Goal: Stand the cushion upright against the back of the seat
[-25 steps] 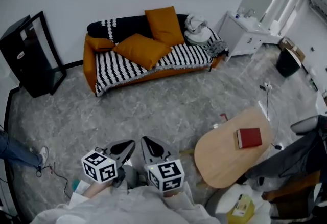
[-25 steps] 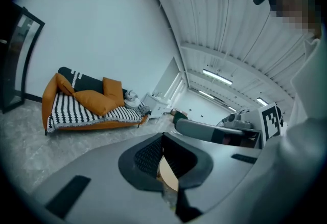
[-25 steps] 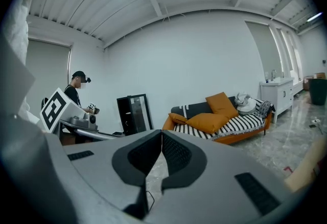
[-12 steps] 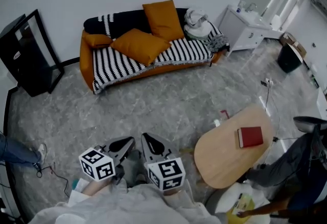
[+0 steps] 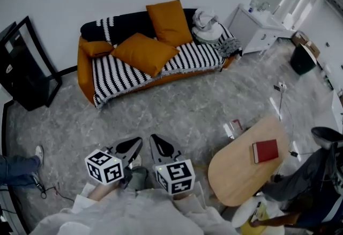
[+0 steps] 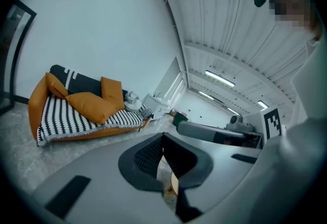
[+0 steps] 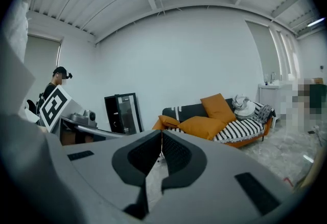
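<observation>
Both grippers are low in the bottom centre of the head view, the left gripper (image 5: 137,143) and the right gripper (image 5: 154,140) side by side, tips pointing up the frame toward the sofa (image 5: 84,70). Look along the left gripper's own jaws (image 6: 163,138): tips pressed together, nothing between them. Same story on the right gripper (image 7: 162,136), jaws closed tip to tip and empty. Across a wide stretch of grey marbled floor (image 5: 177,110), well apart from both grippers, the orange cushion (image 5: 143,52) lies slanted on the seat, on top of the black-and-white striped throw (image 5: 115,75), left of centre on the sofa in the upper part of the frame. Just behind it to the right, a second orange cushion (image 5: 170,22) stands upright against the dark backrest. A small orange cushion (image 5: 96,46) is tucked by the left arm, and a bundle of clothes (image 5: 206,24) fills the sofa's right end. Lower right, a rounded wooden table (image 5: 236,175) carries a red book (image 5: 266,151).
</observation>
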